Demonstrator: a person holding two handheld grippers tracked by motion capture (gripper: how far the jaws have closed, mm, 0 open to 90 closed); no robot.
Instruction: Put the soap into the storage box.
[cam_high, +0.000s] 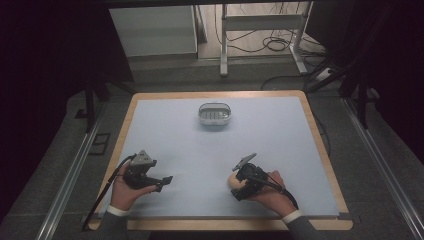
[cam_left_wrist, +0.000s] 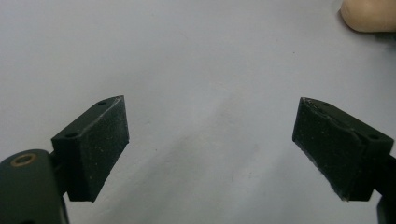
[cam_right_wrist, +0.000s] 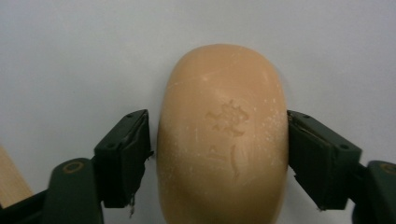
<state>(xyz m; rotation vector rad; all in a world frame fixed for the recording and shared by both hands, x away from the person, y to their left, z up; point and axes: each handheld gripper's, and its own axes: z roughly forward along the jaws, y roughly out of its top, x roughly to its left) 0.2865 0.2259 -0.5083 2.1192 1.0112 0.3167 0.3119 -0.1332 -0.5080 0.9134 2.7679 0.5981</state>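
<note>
High view: the bench (cam_high: 165, 130) carries a white dish (cam_high: 214, 113) near its far edge and a tan soap (cam_high: 233, 180) near the front right, well apart from each other; the right gripper (cam_high: 240, 186) sits down over the soap, while the left gripper (cam_high: 165, 181) rests at the front left, well clear of both. Left gripper view: the left gripper (cam_left_wrist: 210, 144) has its jaws spread wide over bare bench with nothing between them; the soap (cam_left_wrist: 369, 14) peeks in at the top right corner. Right gripper view: the right gripper (cam_right_wrist: 217, 161) is pinching the soap (cam_right_wrist: 224, 135), a pad against each long side, the bar lying flat on the bench. By my reading the grasp is made; the lift and the carry, probably to the dish, are not yet done.
</note>
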